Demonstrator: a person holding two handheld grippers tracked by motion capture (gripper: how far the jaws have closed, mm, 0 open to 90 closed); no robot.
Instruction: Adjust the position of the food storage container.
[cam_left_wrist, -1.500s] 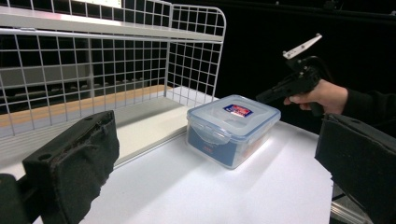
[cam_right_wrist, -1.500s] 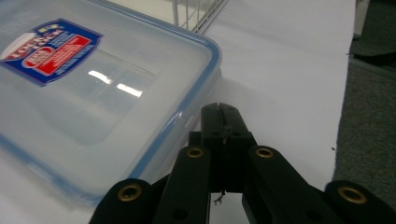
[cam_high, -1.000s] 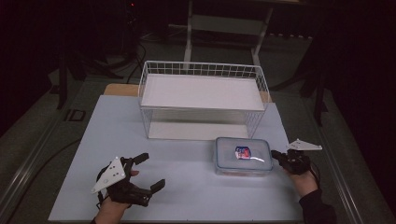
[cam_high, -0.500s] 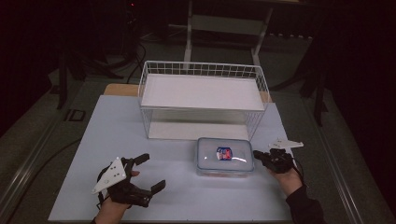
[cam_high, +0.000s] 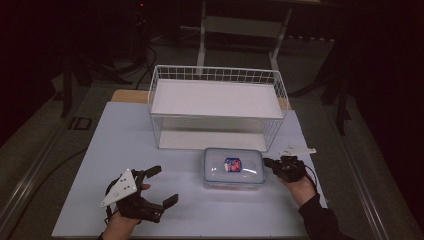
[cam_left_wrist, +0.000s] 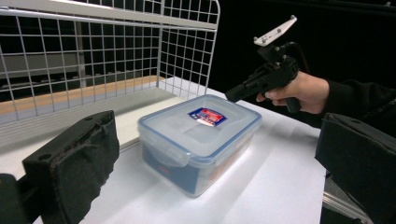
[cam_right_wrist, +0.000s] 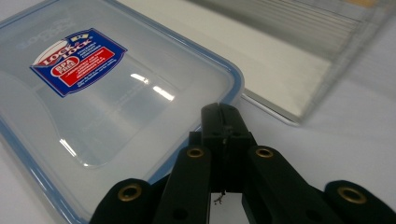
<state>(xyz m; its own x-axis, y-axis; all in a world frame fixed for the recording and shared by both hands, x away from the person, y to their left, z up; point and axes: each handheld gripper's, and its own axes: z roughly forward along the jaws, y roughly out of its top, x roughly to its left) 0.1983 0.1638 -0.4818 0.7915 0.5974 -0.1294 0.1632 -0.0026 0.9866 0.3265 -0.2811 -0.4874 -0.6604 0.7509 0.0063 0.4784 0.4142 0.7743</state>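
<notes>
So the table has a big white wire basket sitting at the far side, and that's my reference for everything here. Just in front of the basket, near its right half, sits a clear plastic food box with a blue-rimmed lid and a red and blue sticker on top. Looks to me like the step is nudging the box sideways along the basket's front. The right claw is clenched tight with nothing in it, tips pressed together right up against the box's right end at lid height. The left claw sits well out in front of the basket's left half, jaws spread wide, nothing between them, box some way off to its right. Next move, I'd guess: keep the push low and square so the box slides instead of twisting, or open up to grab it.
</notes>
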